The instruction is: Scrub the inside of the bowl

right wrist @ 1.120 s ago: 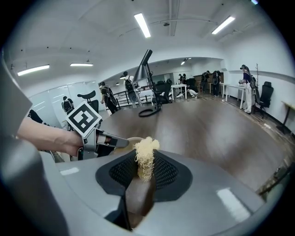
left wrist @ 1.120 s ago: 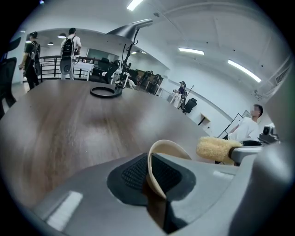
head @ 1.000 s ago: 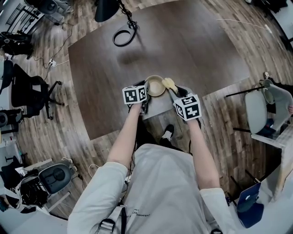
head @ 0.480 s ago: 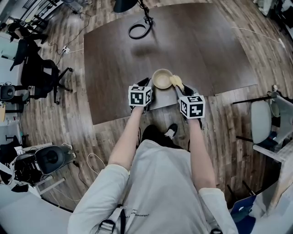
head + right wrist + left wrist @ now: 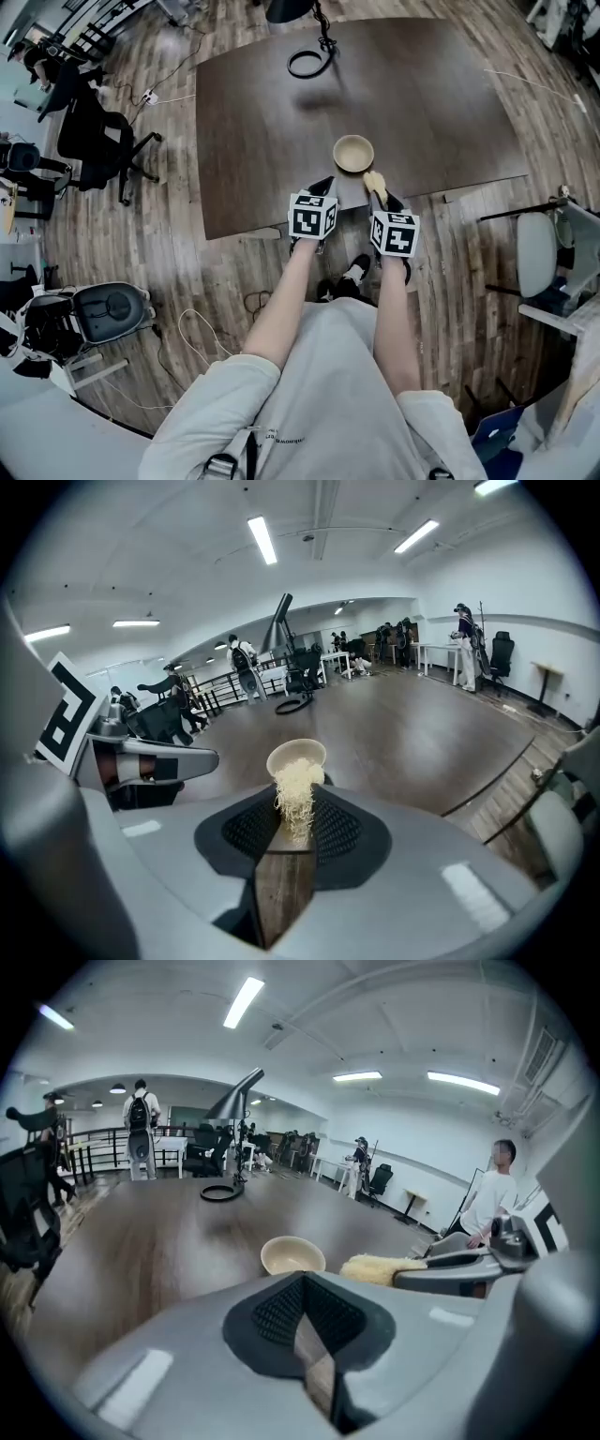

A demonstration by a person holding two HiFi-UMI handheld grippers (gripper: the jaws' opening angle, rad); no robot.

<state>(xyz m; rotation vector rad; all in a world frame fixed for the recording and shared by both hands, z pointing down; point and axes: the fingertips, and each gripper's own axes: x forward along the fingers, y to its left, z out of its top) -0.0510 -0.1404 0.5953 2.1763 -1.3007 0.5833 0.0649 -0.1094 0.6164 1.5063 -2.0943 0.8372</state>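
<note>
Head view
- Table (image 5: 253, 122): dark brown top on a wood-plank floor.
- Bowl (image 5: 353, 153): cream, upright and empty, on the table near the edge closest to the person.
- Left gripper (image 5: 322, 186): over the table edge, near the bowl's left side and apart from it.
- Right gripper (image 5: 382, 195): over the same edge; a pale yellow scrubber (image 5: 375, 180) sticks out of its tip toward the bowl.
- Scrubber vs bowl: close by the rim and outside the bowl.
- Lamp base (image 5: 309, 64): black ring at the table's far side.
- Office chair (image 5: 94, 131): black, on the floor left of the table.

Left gripper view
- Jaws: tips closed together, nothing between them.
- Bowl: straight ahead on the tabletop, well clear of the jaws.
- Right gripper: comes in from the right, its scrubber just to the right of the bowl with a gap between them.
- Person in a white shirt (image 5: 492, 1199): at the far right.

Right gripper view
- Jaws: clamped on the scrubber, whose stringy fibres rise from between the black pads.
- Bowl: directly behind the scrubber, partly covered by it; whether they touch cannot be told here.
- Left gripper: at the left, level with the bowl.
</note>
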